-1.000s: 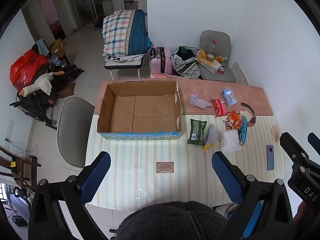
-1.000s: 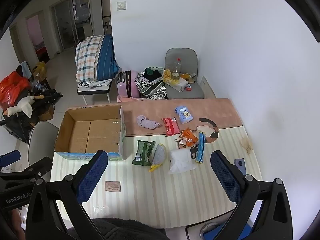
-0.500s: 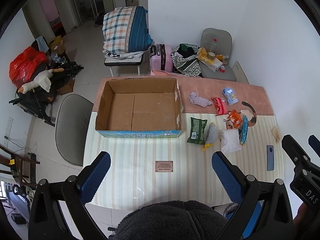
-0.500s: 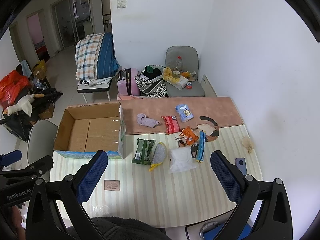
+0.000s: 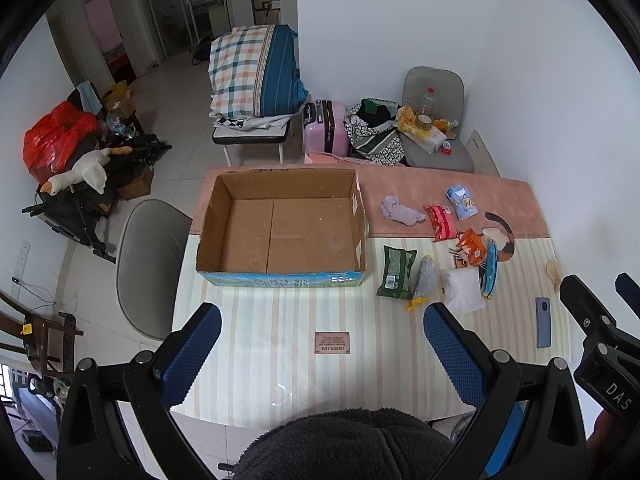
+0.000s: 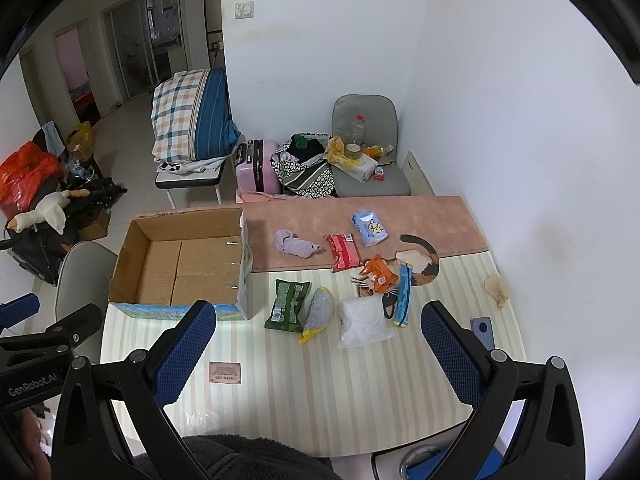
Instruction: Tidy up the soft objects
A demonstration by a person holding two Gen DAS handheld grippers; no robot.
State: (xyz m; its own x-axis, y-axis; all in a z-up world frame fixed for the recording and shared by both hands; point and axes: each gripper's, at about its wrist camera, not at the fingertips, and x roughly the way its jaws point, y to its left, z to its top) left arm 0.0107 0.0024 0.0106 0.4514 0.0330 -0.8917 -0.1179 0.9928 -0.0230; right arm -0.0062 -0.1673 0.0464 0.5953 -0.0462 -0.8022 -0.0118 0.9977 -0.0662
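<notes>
Blue-padded and spread wide with nothing between its jaws, the left gripper (image 5: 322, 346) hangs above the near edge of the striped table (image 5: 280, 360), and the right gripper (image 6: 320, 344) hangs beside it just as wide and just as empty. Beyond them an open cardboard box (image 5: 280, 228) sits on the table; just right of the box lie a green packet (image 6: 287, 306), a white pouch (image 6: 362, 322), a red packet (image 6: 344, 252), a lilac cloth (image 6: 296, 245) and a light-blue pack (image 6: 370, 227).

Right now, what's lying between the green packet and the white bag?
A mesh pouch with a yellow tip lies between the green packet and the white bag, touching the packet; the right wrist view shows it clearest.
</notes>
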